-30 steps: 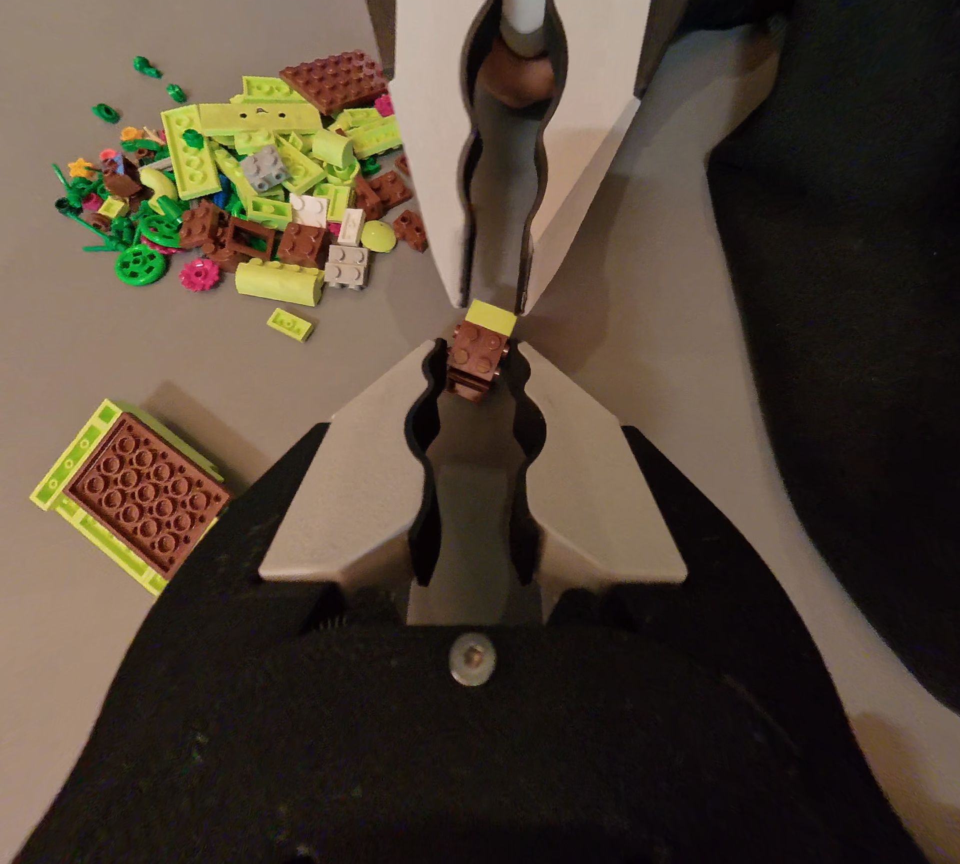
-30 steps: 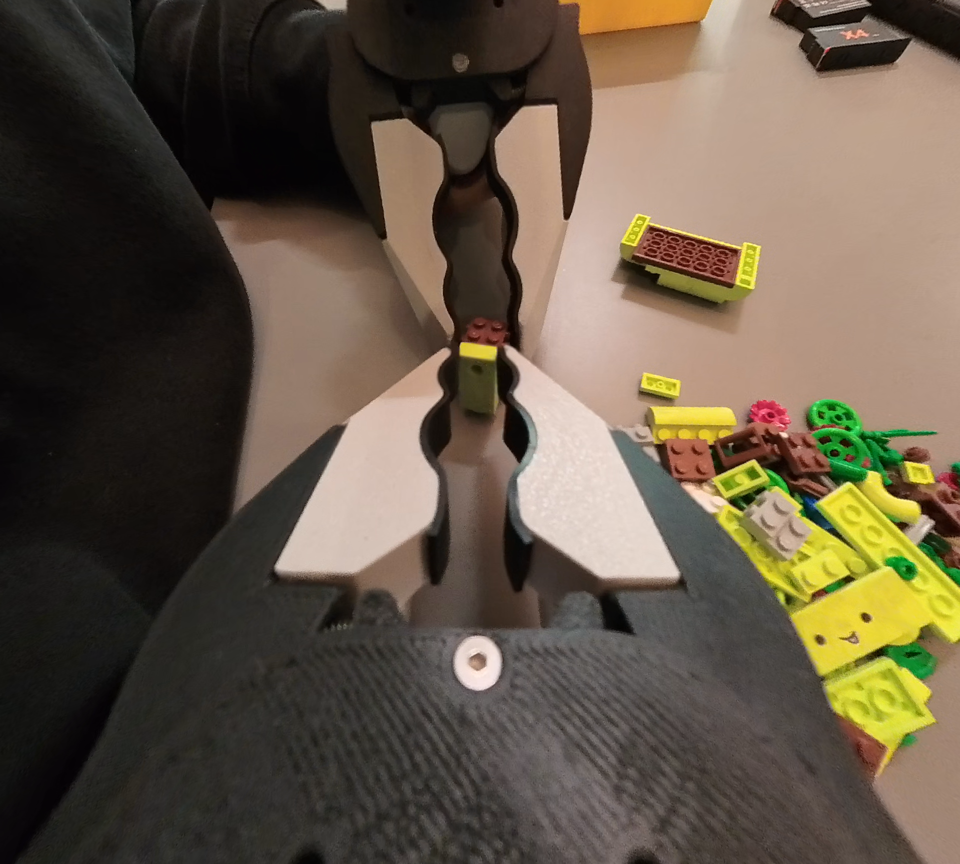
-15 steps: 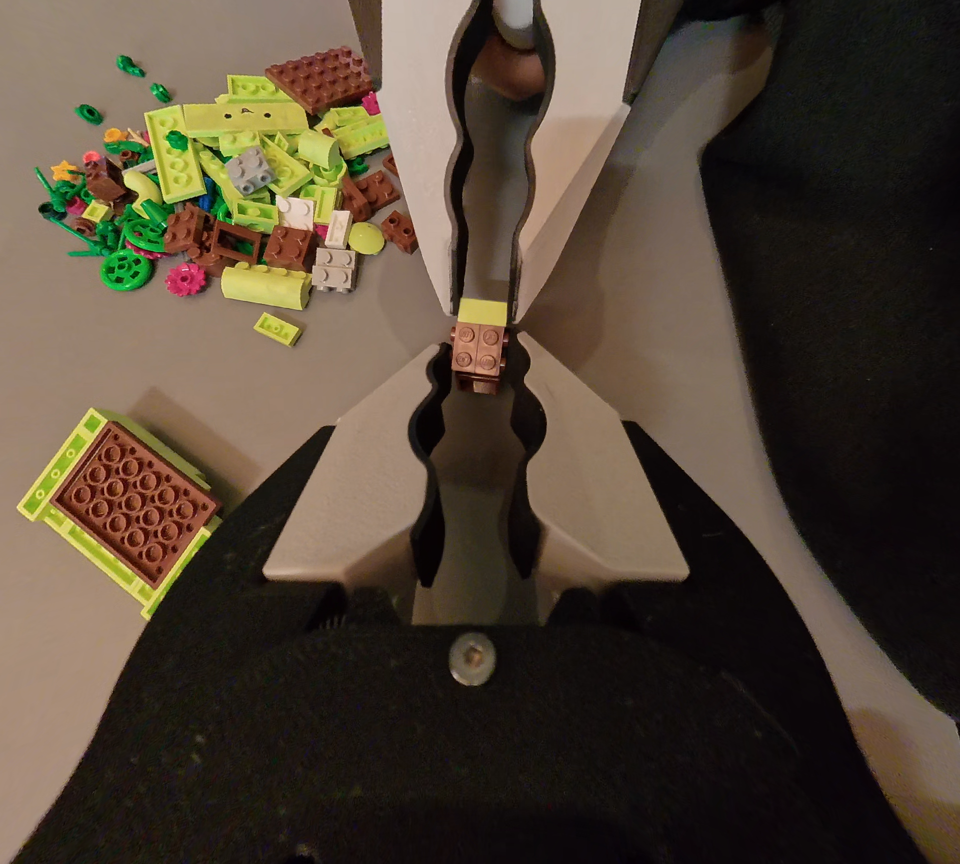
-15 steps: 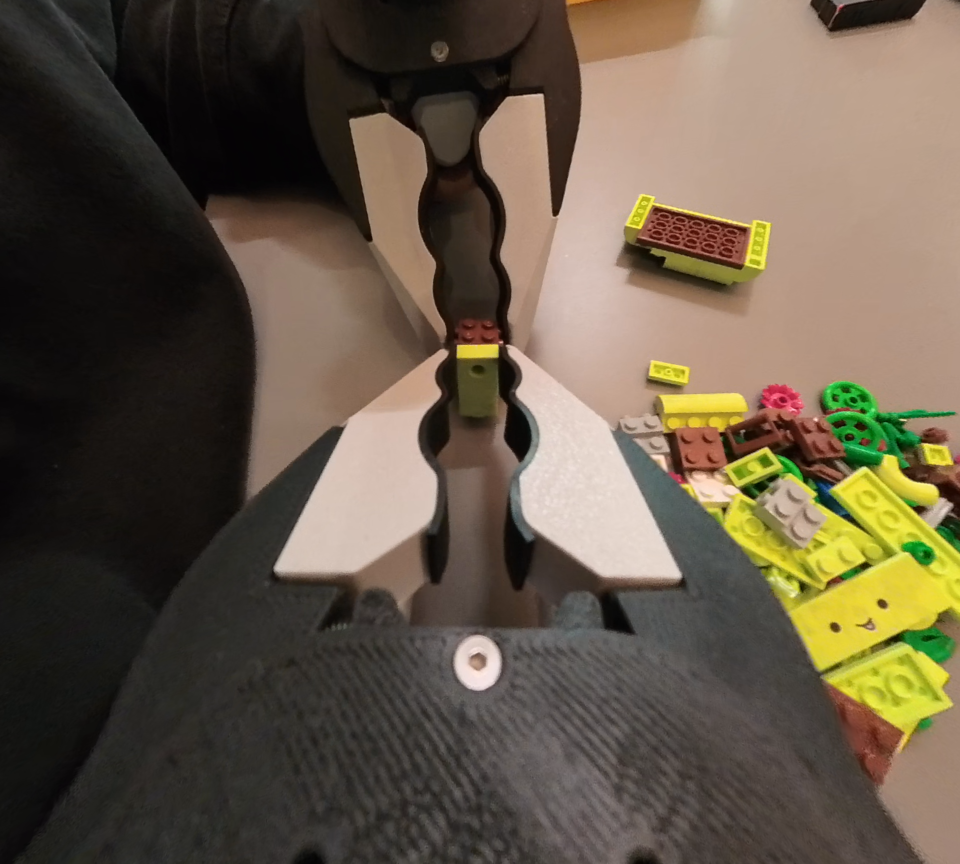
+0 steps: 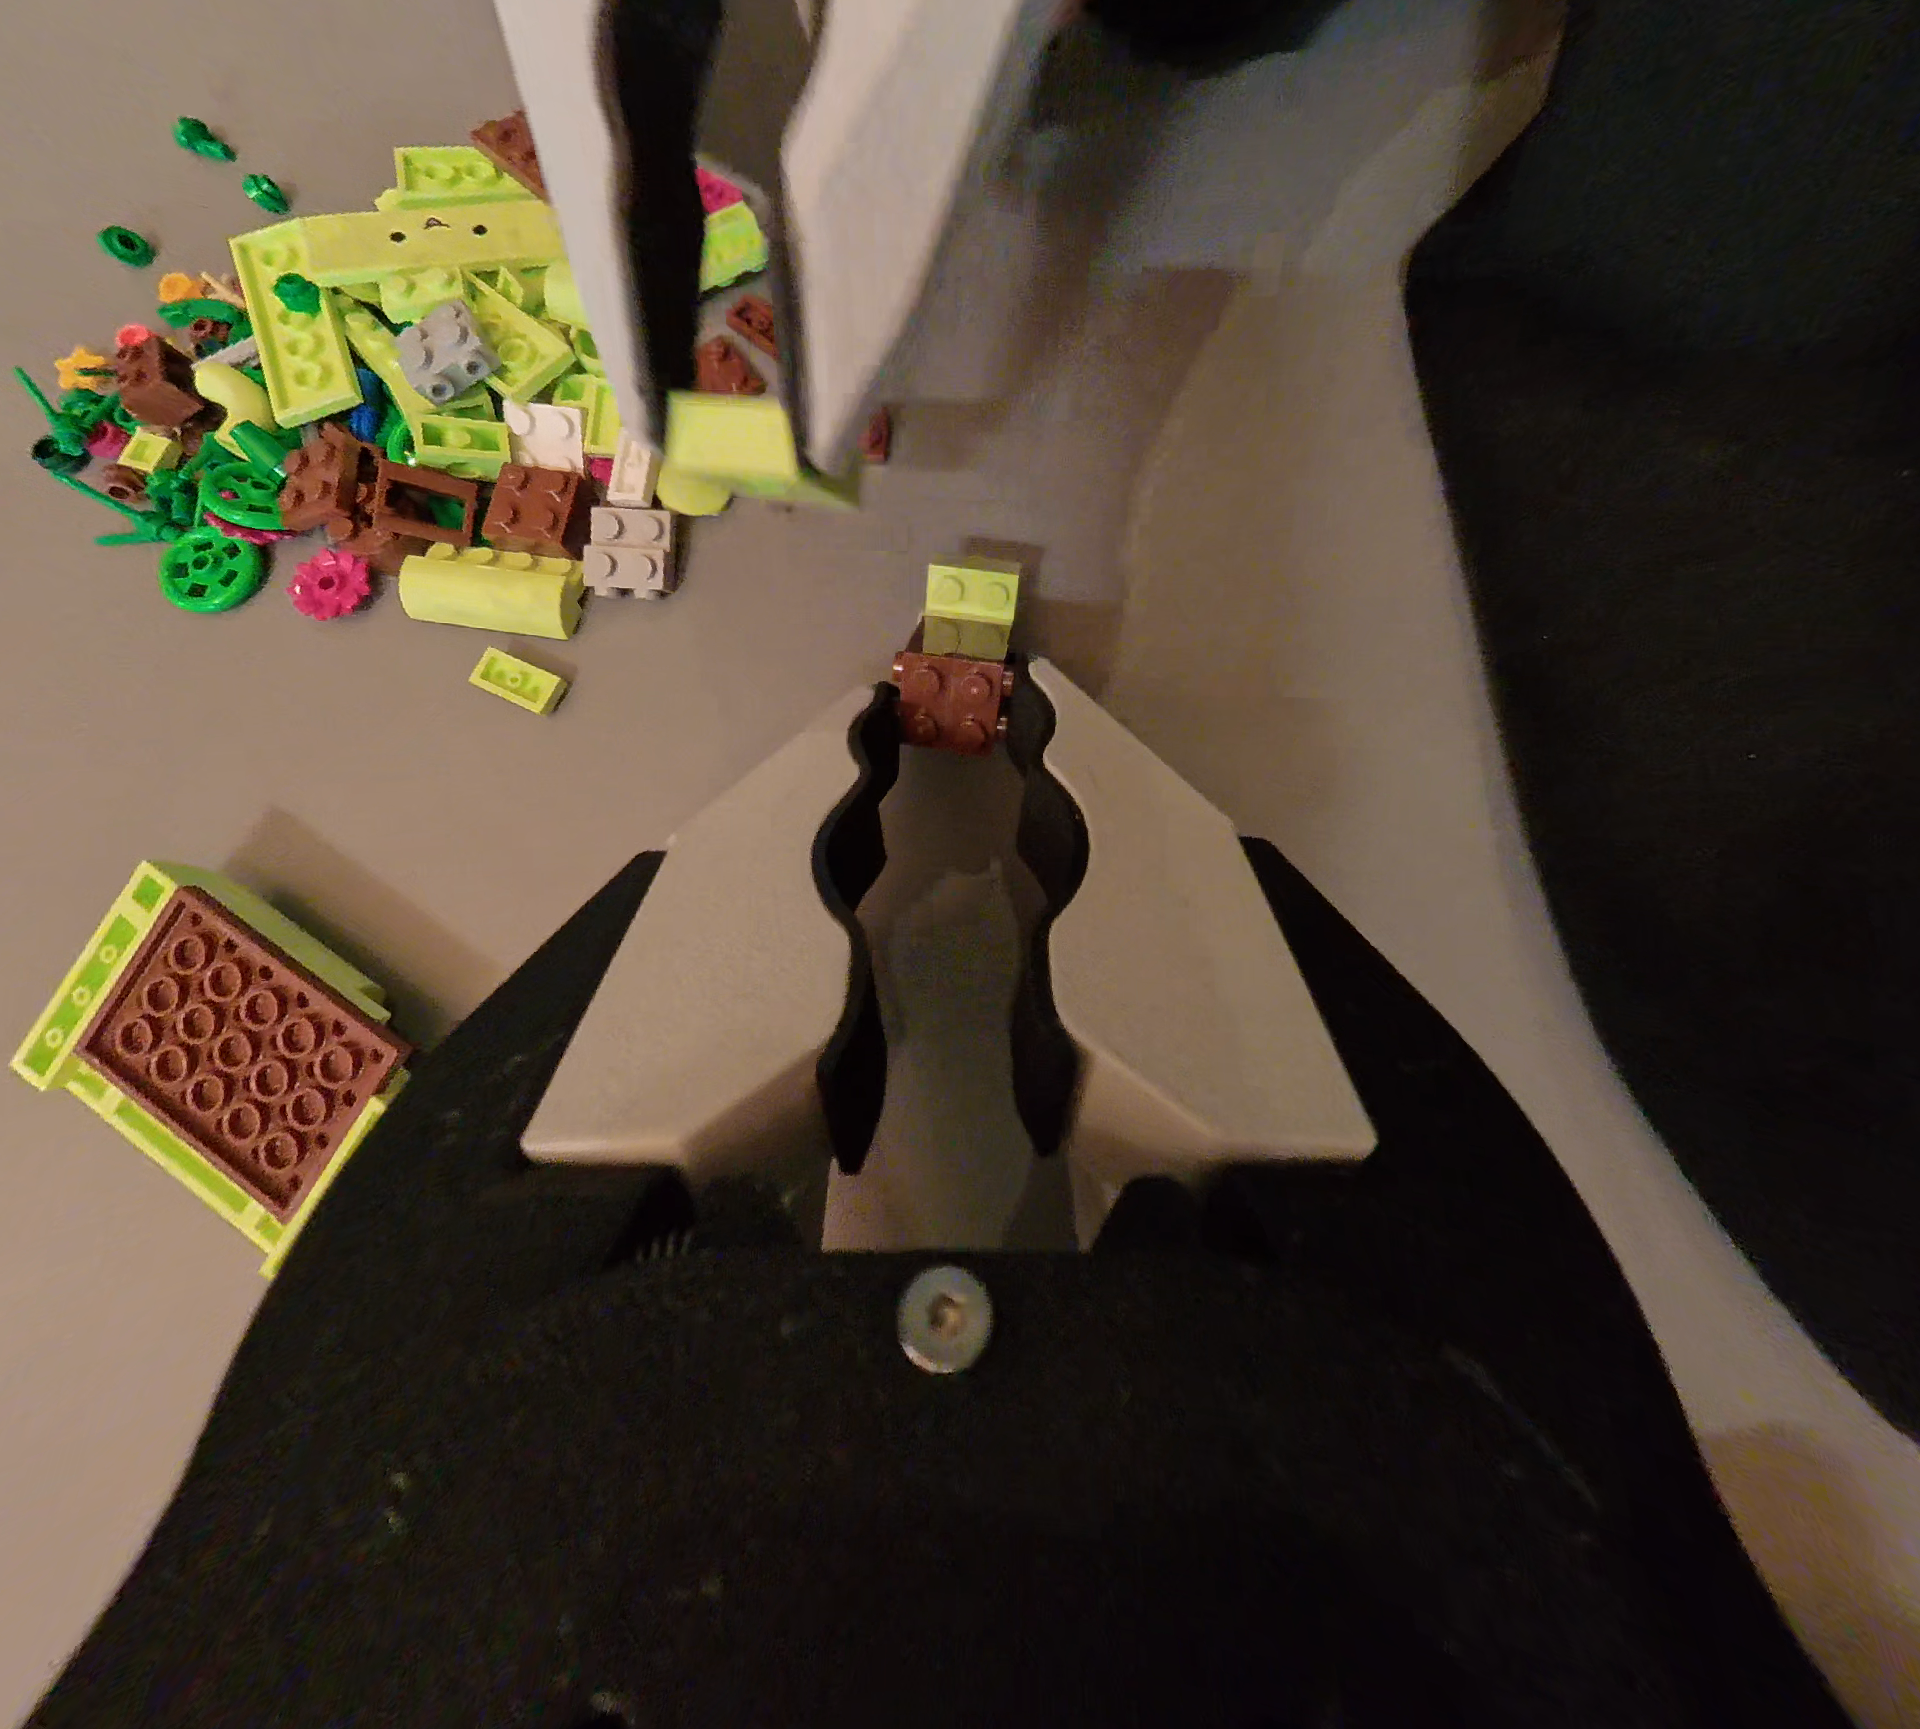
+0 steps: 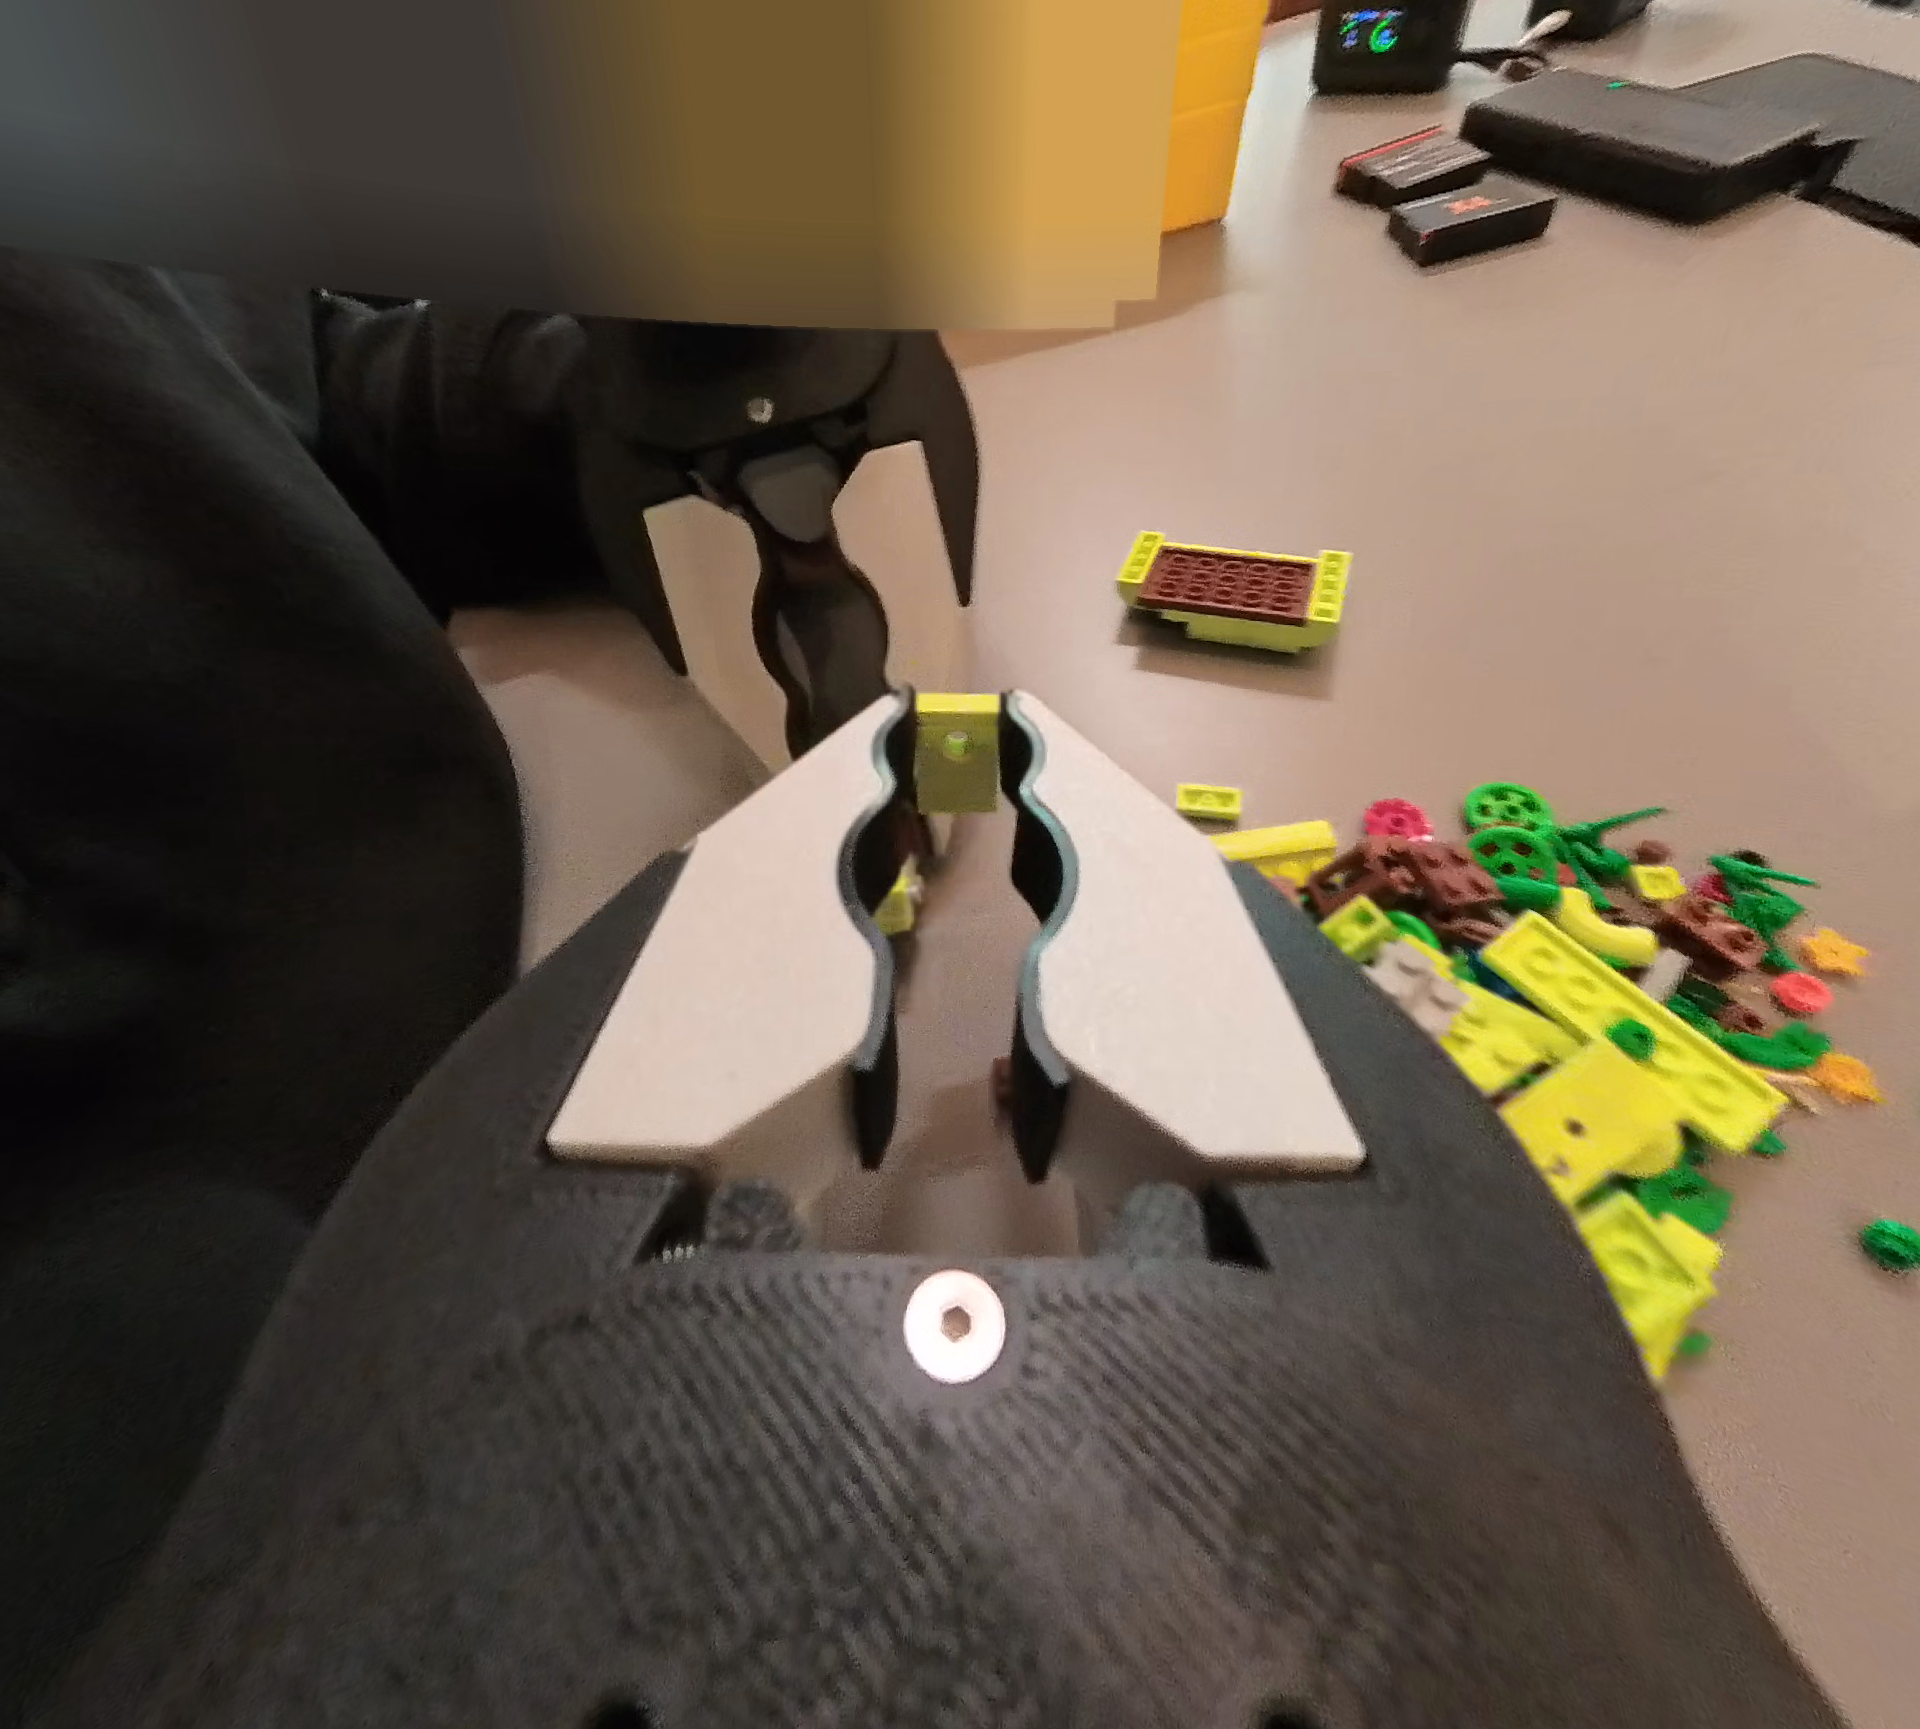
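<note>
Left gripper (image 5: pixel 954 711), lower centre of its own view, is pinched tight on a small brown brick (image 5: pixel 953 705), with a lime brick (image 5: pixel 971 607) stuck on the far face, poking out past the tips. Right gripper (image 6: pixel 956 744), middle of its view, is clamped on a lime plate (image 6: pixel 956 752) held upright between the tips; in the left view that same gripper comes down from the top edge, blurred, lime piece at its tip, well apart from the brown brick. On the grey table (image 5: pixel 312 765) a loose heap of bricks (image 5: pixel 416 391) sprawls in the upper left of the left view: lime, brown, grey, green wheels, a pink gear. Lower left there, a brown-and-lime studded assembly (image 5: pixel 213 1061) lies alone. Upper right of the right view: a yellow bin (image 6: pixel 1216 69) and black boxes (image 6: pixel 1470 209). A dark sleeve (image 5: pixel 1714 640) fills the right side.
</note>
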Action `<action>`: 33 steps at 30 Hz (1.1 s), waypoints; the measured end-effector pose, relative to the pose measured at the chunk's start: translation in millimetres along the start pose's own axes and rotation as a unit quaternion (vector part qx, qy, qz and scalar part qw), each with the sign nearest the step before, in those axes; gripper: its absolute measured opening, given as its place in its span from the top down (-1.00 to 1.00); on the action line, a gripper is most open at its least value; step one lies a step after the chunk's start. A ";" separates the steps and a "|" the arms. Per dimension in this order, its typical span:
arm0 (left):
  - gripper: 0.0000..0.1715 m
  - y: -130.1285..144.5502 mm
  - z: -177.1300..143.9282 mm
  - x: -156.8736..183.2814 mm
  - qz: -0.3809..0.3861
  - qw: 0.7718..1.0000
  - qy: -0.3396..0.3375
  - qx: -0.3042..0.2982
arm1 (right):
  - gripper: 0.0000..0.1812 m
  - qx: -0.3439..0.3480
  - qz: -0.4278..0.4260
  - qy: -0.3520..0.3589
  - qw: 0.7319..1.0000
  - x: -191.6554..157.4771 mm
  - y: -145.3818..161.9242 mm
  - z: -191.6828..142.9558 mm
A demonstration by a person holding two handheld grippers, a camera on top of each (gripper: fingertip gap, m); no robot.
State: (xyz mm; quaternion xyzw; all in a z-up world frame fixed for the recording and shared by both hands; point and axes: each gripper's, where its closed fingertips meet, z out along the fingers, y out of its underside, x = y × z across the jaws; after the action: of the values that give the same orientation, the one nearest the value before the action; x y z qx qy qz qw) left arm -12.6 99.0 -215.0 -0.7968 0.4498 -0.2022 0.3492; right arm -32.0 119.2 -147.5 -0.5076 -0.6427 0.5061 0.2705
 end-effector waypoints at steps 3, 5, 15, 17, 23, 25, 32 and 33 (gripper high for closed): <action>0.77 -0.5 0.0 -0.4 -0.011 1.000 0.009 0.005 | 0.85 0.042 0.063 -0.020 0.997 10.2 -11.4 -15.0; 0.78 -0.7 -0.3 -0.9 -0.017 1.000 0.012 0.006 | 0.85 0.085 0.128 -0.049 0.987 14.5 -20.4 -23.7; 0.35 -44.8 -20.1 -13.0 -0.092 0.985 -0.003 0.146 | 0.85 0.206 0.334 -0.187 0.901 21.9 -38.1 -35.1; 0.32 -65.6 -36.1 -18.2 -0.149 0.963 0.018 0.222 | 0.85 0.211 0.314 -0.197 0.904 15.1 -41.5 -33.4; 0.45 -87.4 -56.3 -24.9 -0.305 0.879 0.131 0.342 | 0.85 0.224 0.248 -0.195 0.922 -0.8 -48.3 -25.8; 0.59 -88.4 -55.3 -21.1 -0.304 0.876 0.145 0.346 | 0.85 0.220 0.234 -0.185 0.929 -2.1 -47.2 -22.2; 0.84 -84.9 -49.6 -17.9 -0.247 0.914 0.084 0.312 | 0.86 0.197 0.216 -0.176 0.940 -2.6 -40.5 -19.4; 0.83 -83.3 -47.1 -17.2 -0.242 0.919 0.076 0.300 | 0.86 0.187 0.215 -0.177 0.942 -3.3 -38.4 -19.1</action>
State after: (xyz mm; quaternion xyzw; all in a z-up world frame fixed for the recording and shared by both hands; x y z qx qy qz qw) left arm -3.5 125.4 -121.9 -0.7215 0.1864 -0.4664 0.4766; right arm -29.0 124.4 -104.9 -0.4763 -0.4495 0.7448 0.1275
